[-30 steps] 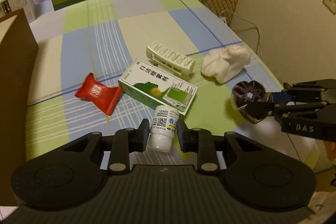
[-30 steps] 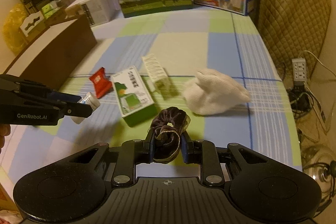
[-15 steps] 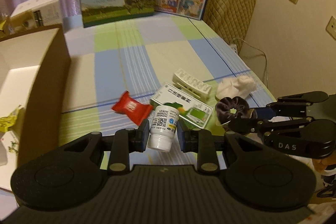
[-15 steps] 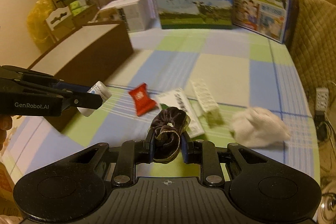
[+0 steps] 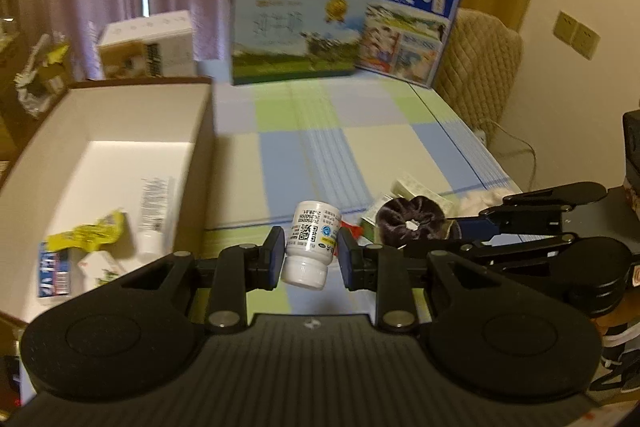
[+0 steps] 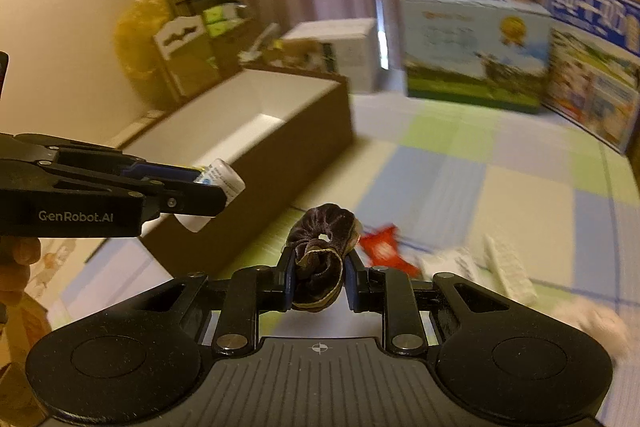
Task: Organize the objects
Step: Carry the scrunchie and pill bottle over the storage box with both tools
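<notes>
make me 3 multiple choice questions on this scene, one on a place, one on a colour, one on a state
1. Where is the brown box as the left wrist view shows it?
A. left of the table
B. behind the milk cartons
C. on the chair

2. What colour is the scrunchie?
A. bright yellow
B. dark purple-brown
C. white

3. What is the left gripper doing?
A. standing open over nothing
B. shut on a red packet
C. shut on the bottle

Answers:
1. A: the box fills the left of that view.
2. B: it looks dark purple-brown between the right gripper's fingers.
3. C: both pads press the white bottle's sides.
</notes>
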